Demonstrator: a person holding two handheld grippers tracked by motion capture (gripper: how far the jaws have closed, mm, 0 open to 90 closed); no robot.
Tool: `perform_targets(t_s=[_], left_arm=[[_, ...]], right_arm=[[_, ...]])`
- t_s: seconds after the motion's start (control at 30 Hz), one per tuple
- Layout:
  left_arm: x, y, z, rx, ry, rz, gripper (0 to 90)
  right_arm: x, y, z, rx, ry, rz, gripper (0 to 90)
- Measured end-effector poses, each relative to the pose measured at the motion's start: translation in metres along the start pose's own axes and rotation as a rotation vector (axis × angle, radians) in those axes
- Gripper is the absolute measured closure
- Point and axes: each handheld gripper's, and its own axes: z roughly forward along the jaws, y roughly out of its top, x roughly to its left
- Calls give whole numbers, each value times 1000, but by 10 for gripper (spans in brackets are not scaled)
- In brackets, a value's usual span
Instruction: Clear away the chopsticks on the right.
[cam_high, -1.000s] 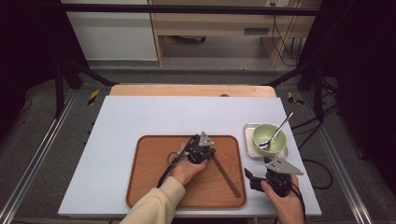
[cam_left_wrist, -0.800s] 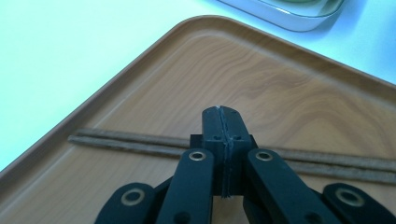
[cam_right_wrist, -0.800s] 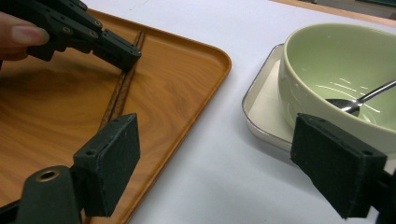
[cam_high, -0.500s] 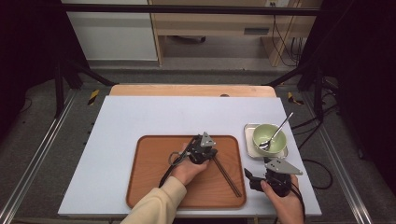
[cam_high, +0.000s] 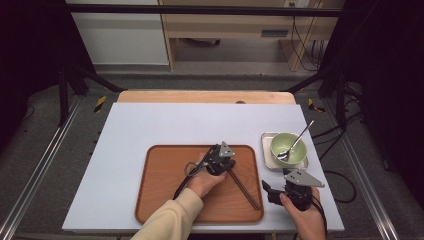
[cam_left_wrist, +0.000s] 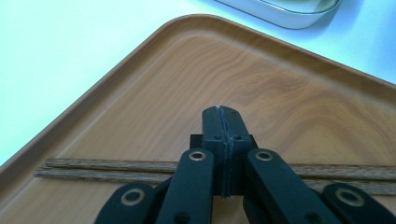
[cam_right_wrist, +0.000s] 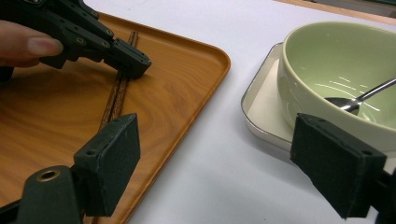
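A pair of dark wooden chopsticks (cam_high: 245, 190) lies side by side on the brown wooden tray (cam_high: 160, 200). My left gripper (cam_high: 231, 166) hangs over the tray, shut, pads pressed together with nothing between them. In the left gripper view its tip (cam_left_wrist: 223, 122) sits just past the chopsticks (cam_left_wrist: 116, 168), which cross under the jaws. In the right gripper view that tip (cam_right_wrist: 135, 63) rests at the chopsticks (cam_right_wrist: 116, 100). My right gripper (cam_high: 286, 184) is near the table's front right edge, open and empty (cam_right_wrist: 224, 163), facing the gap between the tray and a green bowl (cam_right_wrist: 317, 60).
The green bowl (cam_high: 288, 147) holds a metal spoon (cam_high: 300, 137) and stands on a small rectangular metal tray (cam_high: 267, 150) right of the brown tray. White table surface stretches behind and to the left. Dark frame posts stand beyond the table's far corners.
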Motion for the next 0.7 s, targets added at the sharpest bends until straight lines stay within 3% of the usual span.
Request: perform_targets(t_s=[0.17,0.4,0.7], left_arm=[[4,0,-14,-12,24,0,900],[14,-10,-22,16,64,-11,900],[20,-14,-19,43,87,-15,900]], right_arm=[[-1,0,0,0,0,7,163],[0,0,0,1,0,1,162],[0,0,0,2,-1,9,163]])
